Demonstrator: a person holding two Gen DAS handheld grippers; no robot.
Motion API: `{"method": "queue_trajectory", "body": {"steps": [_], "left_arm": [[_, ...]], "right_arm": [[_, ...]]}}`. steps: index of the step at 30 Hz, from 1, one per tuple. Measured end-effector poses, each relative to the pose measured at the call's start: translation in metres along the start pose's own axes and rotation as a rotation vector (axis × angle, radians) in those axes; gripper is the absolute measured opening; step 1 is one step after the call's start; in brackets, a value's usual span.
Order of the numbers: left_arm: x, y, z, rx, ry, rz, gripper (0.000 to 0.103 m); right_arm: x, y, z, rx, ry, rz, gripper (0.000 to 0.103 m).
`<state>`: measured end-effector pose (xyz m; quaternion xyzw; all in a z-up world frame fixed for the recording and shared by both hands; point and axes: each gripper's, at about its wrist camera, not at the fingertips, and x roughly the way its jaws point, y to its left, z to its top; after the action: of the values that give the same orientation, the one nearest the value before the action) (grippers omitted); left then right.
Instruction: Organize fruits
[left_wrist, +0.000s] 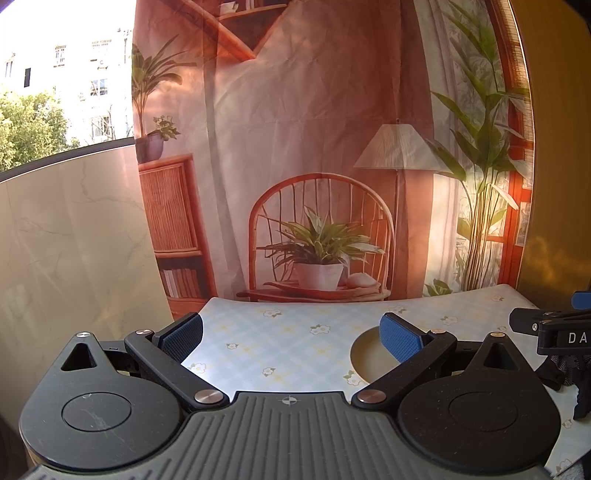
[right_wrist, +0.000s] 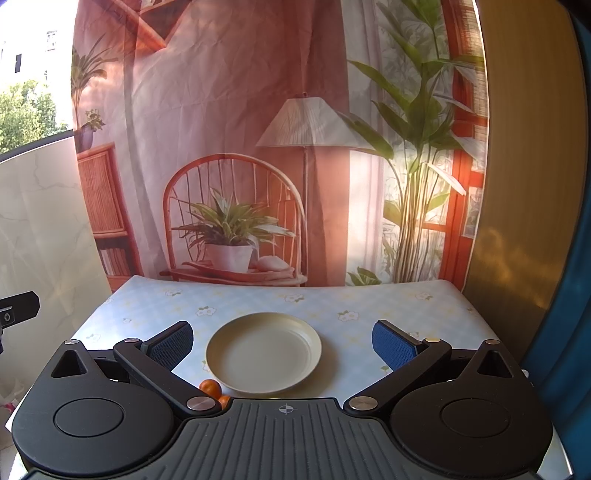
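A cream plate (right_wrist: 263, 352) lies empty on the flowered tablecloth, straight ahead of my right gripper (right_wrist: 282, 345), which stands open with nothing between its blue pads. Two small orange fruits (right_wrist: 209, 386) peek out by the plate's near left rim, partly hidden behind the gripper body. In the left wrist view my left gripper (left_wrist: 291, 338) is open over the cloth, and a slice of the plate (left_wrist: 369, 356) shows behind its right finger. The right gripper (left_wrist: 561, 332) shows at the right edge there.
The table (right_wrist: 332, 302) carries a pale blue checked cloth with flowers. A printed backdrop of a room hangs right behind its far edge. A marble-look panel (left_wrist: 70, 236) stands left, a wooden board (right_wrist: 524, 184) right. The table's left edge runs near my left gripper.
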<state>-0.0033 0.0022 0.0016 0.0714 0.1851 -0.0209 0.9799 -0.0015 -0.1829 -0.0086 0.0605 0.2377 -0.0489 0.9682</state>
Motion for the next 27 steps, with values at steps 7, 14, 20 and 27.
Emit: {"method": "queue_trajectory", "body": {"steps": [7, 14, 20, 27], "left_arm": [[0.0002, 0.0003, 0.0002, -0.001, 0.001, 0.001, 0.103], [-0.0002, -0.0006, -0.0003, 0.0, 0.002, 0.001, 0.103], [0.0002, -0.0008, -0.0014, -0.001, 0.006, -0.002, 0.103], [0.0069, -0.0004, -0.0044, -0.005, 0.023, -0.005, 0.103]], "right_arm": [[0.0002, -0.0003, -0.0001, -0.001, -0.001, 0.001, 0.103], [-0.0005, 0.0005, 0.0, 0.0, -0.001, 0.002, 0.103], [-0.0006, 0.0005, -0.001, 0.001, 0.001, 0.0, 0.103], [0.0026, -0.0023, -0.0021, 0.004, 0.005, -0.011, 0.103]]}}
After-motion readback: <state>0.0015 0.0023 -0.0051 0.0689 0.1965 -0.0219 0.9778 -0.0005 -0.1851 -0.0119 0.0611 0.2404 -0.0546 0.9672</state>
